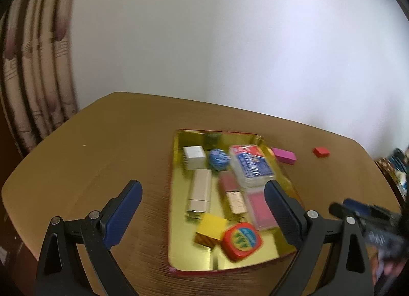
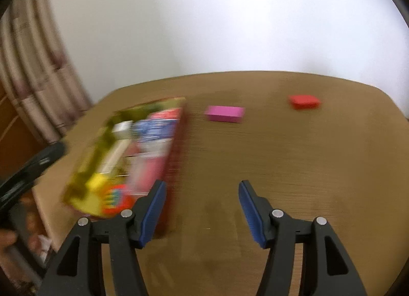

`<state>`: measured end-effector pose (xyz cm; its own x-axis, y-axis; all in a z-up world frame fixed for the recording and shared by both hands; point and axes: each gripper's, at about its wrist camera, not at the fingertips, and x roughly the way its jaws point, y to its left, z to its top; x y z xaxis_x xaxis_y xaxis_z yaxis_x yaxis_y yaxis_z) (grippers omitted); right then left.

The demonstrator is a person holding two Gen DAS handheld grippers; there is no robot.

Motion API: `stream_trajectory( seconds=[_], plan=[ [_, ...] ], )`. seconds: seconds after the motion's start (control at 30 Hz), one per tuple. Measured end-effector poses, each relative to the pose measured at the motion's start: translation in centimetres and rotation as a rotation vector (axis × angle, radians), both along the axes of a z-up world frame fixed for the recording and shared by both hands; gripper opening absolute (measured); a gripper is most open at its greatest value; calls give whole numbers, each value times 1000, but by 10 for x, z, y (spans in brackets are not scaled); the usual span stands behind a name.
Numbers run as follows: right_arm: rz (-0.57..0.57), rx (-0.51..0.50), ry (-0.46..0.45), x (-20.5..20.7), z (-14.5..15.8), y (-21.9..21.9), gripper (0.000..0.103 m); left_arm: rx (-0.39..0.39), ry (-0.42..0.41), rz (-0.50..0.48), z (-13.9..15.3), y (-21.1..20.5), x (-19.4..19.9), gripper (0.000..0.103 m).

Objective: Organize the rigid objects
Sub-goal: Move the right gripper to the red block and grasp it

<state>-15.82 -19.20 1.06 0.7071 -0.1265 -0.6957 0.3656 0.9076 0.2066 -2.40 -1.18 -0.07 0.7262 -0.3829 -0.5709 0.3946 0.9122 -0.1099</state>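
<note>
Both tools stand wide and hold nothing: left tool over the tray, right tool over the bare bench.

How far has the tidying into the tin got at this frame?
Mostly done: the gold tray already holds about nine items, including the yellow block. Nothing is in hand; the left claw and right claw are both open and empty. Left on the table: the pink block and red block.
</note>
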Motion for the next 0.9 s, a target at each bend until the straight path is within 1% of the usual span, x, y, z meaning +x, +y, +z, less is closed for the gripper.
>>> stream_trajectory(
  seconds=[0.17, 0.23, 0.3, 0.4, 0.43, 0.53, 0.63, 0.83, 0.9],
  plan=[
    [-200, 16, 50, -17, -17, -65, 61, 6, -11, -63, 5, -21, -16, 97],
    [-254, 43, 60, -20, -24, -87, 61, 3, -17, -86, 8, -29, -23, 98],
    [-294, 67, 76, -14, -28, -108, 61, 9, -29, -101, 11, -39, -32, 102],
    [-362, 107, 90, 4, -28, -142, 61, 9, -24, -120, 14, -52, -40, 102],
    [-381, 134, 99, 18, -27, -156, 61, 9, -19, -128, 14, -57, -43, 102],
    [-403, 194, 110, 48, -26, -180, 61, 20, -10, -149, 12, -67, -50, 102],
    [-409, 218, 139, 86, -26, -202, 61, 27, 3, -161, 9, -74, -53, 102],
    [-520, 326, 150, 121, -43, -239, 61, 20, 33, -159, 5, -76, -51, 102],
    [-538, 292, 142, 129, -43, -243, 61, 12, 38, -153, 5, -75, -50, 102]
  ],
)
